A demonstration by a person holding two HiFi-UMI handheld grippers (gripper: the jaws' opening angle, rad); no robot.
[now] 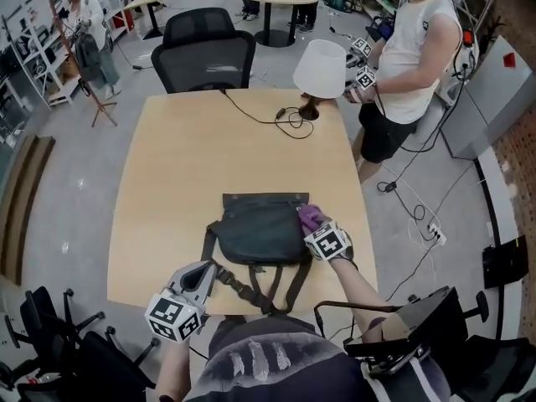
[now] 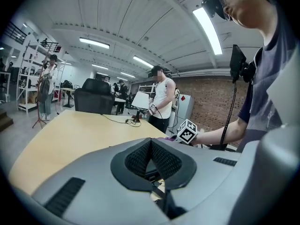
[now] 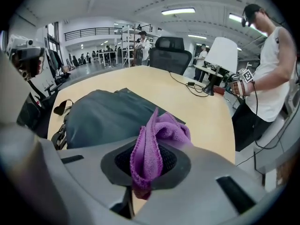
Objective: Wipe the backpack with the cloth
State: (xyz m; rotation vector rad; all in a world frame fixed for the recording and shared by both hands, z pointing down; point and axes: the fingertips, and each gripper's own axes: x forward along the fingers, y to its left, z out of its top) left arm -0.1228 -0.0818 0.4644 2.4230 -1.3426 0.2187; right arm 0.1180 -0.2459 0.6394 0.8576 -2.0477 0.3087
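Observation:
A dark grey backpack [image 1: 260, 229] lies flat near the front edge of the wooden table [image 1: 184, 166], its straps trailing toward me. My right gripper [image 1: 313, 224] is at the backpack's right upper corner, shut on a purple cloth [image 1: 310, 217]. In the right gripper view the cloth [image 3: 159, 134] bunches out between the pads, just over the backpack [image 3: 103, 118]. My left gripper [image 1: 201, 276] hovers by the left strap [image 1: 228, 281] at the front edge. Its pads [image 2: 161, 159] are pressed together and I see nothing between them.
A lamp with a white shade [image 1: 320, 69] and its cable [image 1: 268, 117] stand at the table's far right. A person [image 1: 410, 57] holding grippers stands beside it. A black office chair [image 1: 205, 53] sits behind the table, with more chairs [image 1: 50, 333] at my left.

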